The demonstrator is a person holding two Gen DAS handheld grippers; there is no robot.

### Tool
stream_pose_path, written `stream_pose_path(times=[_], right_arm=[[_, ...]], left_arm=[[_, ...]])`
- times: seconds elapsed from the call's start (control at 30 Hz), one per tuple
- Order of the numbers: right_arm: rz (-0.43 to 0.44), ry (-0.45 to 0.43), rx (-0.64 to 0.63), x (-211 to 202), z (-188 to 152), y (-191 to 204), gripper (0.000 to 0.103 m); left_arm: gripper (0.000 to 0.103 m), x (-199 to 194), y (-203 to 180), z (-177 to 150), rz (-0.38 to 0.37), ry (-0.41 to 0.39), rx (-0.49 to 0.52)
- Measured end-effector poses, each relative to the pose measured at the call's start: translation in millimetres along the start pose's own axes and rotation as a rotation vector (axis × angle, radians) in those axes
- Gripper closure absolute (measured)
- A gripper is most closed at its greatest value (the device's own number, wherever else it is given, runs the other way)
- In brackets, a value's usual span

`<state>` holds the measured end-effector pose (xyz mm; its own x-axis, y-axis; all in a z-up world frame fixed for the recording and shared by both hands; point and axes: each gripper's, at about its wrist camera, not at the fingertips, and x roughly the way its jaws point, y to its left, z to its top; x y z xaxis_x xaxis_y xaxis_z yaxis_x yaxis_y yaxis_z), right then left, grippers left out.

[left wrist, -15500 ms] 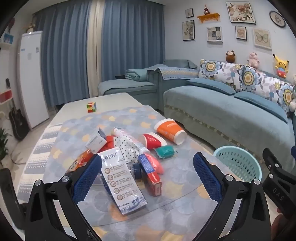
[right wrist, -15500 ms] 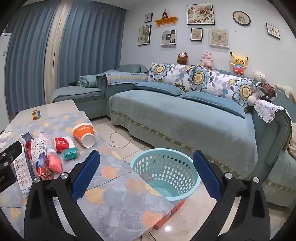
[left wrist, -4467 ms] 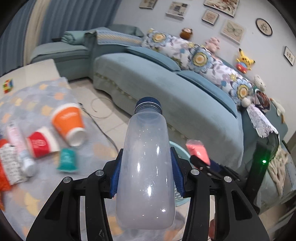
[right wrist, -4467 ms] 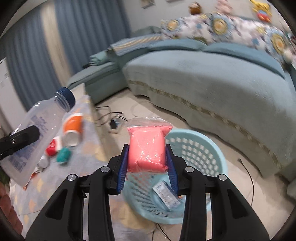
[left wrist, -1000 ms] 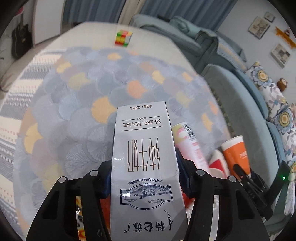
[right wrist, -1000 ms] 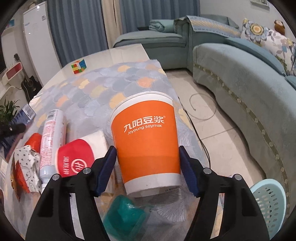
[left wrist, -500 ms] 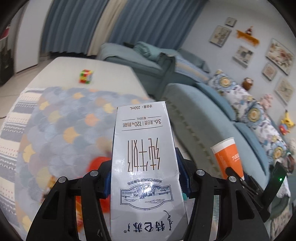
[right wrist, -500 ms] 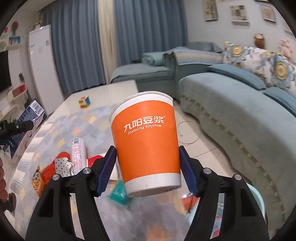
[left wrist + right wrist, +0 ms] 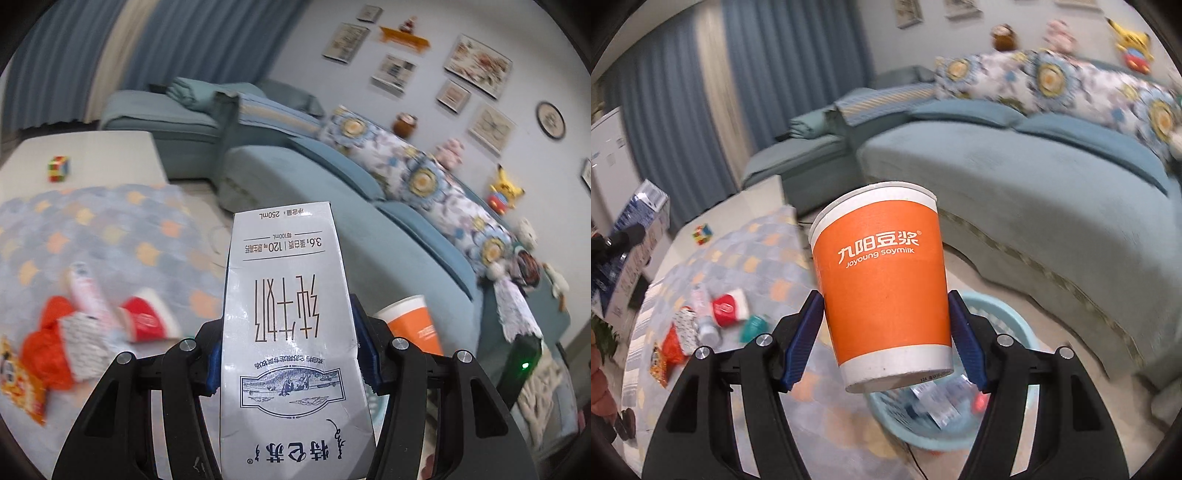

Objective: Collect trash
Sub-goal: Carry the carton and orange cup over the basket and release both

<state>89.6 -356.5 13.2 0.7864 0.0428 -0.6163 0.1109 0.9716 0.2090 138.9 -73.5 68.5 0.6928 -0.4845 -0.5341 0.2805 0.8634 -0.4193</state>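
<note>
While the right tongs (image 9: 884, 332) grip the light, crushable orange cup (image 9: 882, 284) at mid-wall just above the basket (image 9: 1008, 321), the left tongs (image 9: 290, 360) clamp the stiff milk carton (image 9: 290, 325) beside the basket, likely needing only gentle pressure.

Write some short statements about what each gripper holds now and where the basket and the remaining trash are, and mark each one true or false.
1. The right gripper holds an orange cup. True.
2. The left gripper is empty. False: it is shut on a milk carton.
3. The basket is seen below the cup and already has trash inside. True.
4. The basket stands on the sofa. False: it is on the floor, in front of the sofa.
5. A red cup lies on the table. True.
</note>
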Motion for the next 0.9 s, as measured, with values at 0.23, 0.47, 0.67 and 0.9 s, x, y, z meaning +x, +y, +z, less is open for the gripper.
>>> stream_pose_path(times=[0.23,0.47,0.67,0.9], right_arm=[[-0.114,0.138,0.102,15,-39,-52,0.039],[-0.157,0.197,0.150,25,-57,-78,0.038],[-0.193,0.265,0.161,45,-72,-87,0.038],[-0.191,0.293,0.190,62,-82,-105,0.038]], left_arm=[[0.049,40,-52,-33,-0.084,0.078,0.073],[0.049,95,-77,-74,-0.130,0.203,0.116],[0.049,133,-81,-100,-0.153,0.283,0.109],[0.040,156,-75,-111,-0.169,0.309,0.086]])
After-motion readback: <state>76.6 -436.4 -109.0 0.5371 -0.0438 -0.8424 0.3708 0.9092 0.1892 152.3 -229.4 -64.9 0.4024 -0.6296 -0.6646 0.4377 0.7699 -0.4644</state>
